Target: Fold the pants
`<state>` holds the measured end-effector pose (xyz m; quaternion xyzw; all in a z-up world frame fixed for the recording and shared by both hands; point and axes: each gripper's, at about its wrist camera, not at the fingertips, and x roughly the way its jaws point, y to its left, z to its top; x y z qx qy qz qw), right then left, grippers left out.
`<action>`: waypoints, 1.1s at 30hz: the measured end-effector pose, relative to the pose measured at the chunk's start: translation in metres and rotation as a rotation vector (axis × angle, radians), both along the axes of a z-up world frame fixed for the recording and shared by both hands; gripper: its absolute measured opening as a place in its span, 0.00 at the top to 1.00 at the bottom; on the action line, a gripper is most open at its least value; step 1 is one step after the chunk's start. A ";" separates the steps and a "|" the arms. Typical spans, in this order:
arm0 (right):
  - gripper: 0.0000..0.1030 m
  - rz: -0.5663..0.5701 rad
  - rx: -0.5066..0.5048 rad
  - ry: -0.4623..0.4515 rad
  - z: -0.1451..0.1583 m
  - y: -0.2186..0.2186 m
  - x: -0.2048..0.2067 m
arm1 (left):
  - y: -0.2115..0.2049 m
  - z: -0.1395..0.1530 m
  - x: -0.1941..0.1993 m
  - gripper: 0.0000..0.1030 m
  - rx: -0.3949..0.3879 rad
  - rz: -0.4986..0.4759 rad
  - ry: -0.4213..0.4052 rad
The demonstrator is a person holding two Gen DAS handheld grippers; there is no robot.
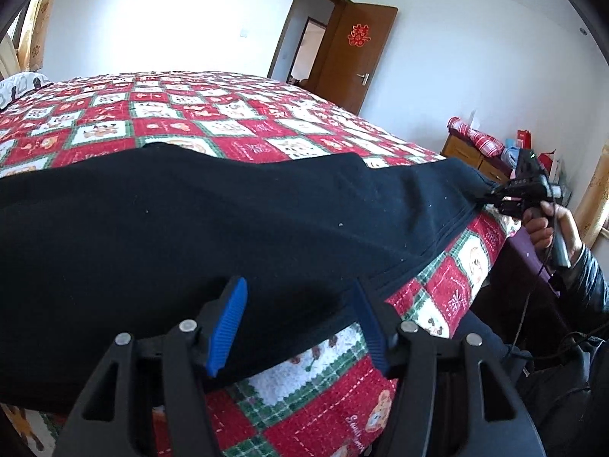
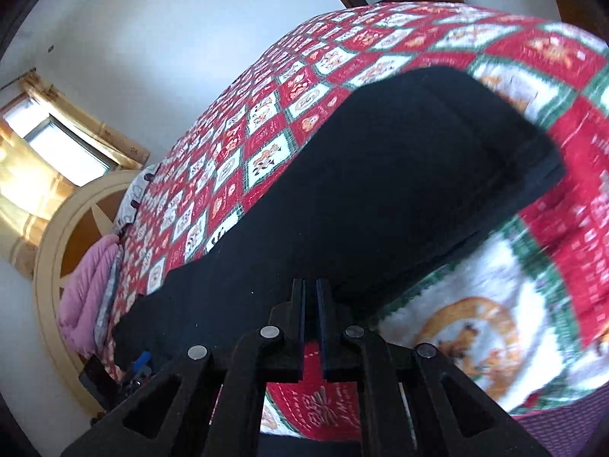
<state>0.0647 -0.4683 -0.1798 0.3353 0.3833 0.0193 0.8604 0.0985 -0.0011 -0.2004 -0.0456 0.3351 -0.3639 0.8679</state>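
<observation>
Blue-padded black left gripper (image 1: 297, 327) stands with its fingers spread wide over the near edge of the black fabric pants (image 1: 190, 236), which lie across the red, white and green checked quilt (image 1: 236, 122). Far to the right, the black right gripper (image 2: 310, 293) is pinched together on the pants' edge.

This is a bedroom in a home. Ahead of the left tongs (image 1: 300, 327) stretches a bed under a red, white and green patchwork quilt (image 1: 213, 114), with an open brown door (image 1: 357, 57) bearing a red paper emblem (image 1: 359, 35) beyond it to the right. Far left of the right tongs (image 2: 310, 297) stand a rounded headboard (image 2: 49, 251), a pink pillow (image 2: 89, 289) and a curtained window (image 2: 64, 148).
</observation>
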 end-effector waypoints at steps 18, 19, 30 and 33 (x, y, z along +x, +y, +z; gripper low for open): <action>0.63 -0.099 0.075 0.006 0.006 -0.019 -0.017 | 0.006 -0.003 -0.001 0.41 -0.065 0.023 -0.015; 0.63 -0.101 0.081 0.009 0.005 -0.019 -0.017 | 0.007 -0.003 -0.003 0.41 -0.063 0.028 -0.021; 0.63 -0.123 0.145 0.002 -0.006 -0.013 -0.016 | 0.035 -0.001 -0.002 0.26 -0.119 0.199 -0.056; 0.63 -0.146 0.151 -0.041 -0.007 -0.010 -0.016 | 0.032 -0.002 -0.002 0.26 -0.103 0.202 -0.065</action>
